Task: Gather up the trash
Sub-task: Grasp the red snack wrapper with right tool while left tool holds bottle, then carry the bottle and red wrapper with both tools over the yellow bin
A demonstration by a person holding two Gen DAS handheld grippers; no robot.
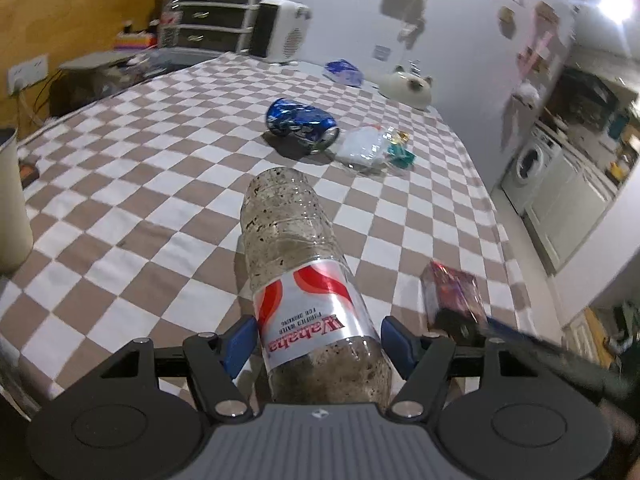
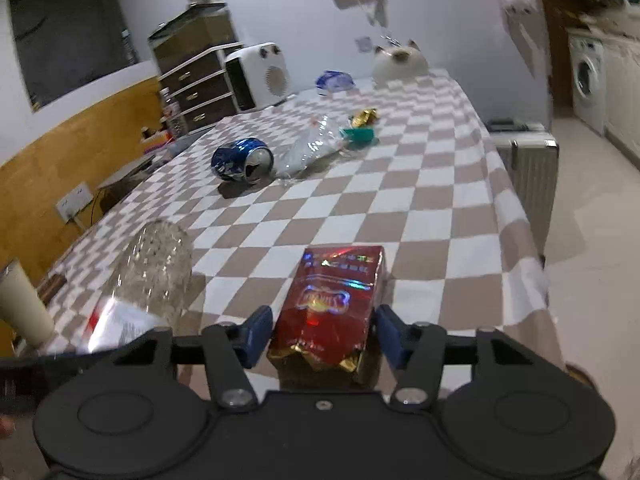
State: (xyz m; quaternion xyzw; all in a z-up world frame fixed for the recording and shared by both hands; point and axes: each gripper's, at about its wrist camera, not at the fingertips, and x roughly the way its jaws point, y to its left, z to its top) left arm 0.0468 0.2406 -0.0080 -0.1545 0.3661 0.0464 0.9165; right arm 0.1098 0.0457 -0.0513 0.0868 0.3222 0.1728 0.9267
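Observation:
My left gripper (image 1: pixel 318 344) is shut on a dirty clear plastic bottle (image 1: pixel 296 256) with a red and silver label, held above the checkered table (image 1: pixel 140 184). My right gripper (image 2: pixel 324 334) is shut on a red foil snack packet (image 2: pixel 332 304), also held over the table. The bottle also shows in the right wrist view (image 2: pixel 152 272), and the packet shows in the left wrist view (image 1: pixel 452 292). A crushed blue can (image 1: pixel 302 122) (image 2: pixel 244 160) lies further back, beside a clear plastic wrapper (image 1: pixel 362 146) (image 2: pixel 312 146) and small gold and teal wrappers (image 2: pixel 362 124).
A blue plastic bag (image 1: pixel 344 72) and a cat-shaped object (image 1: pixel 408 86) lie at the far end. A white heater (image 2: pixel 258 76) and drawers (image 1: pixel 216 12) stand behind. A cream cylinder (image 1: pixel 10 200) stands left. A ribbed suitcase (image 2: pixel 528 164) stands off the table's right edge.

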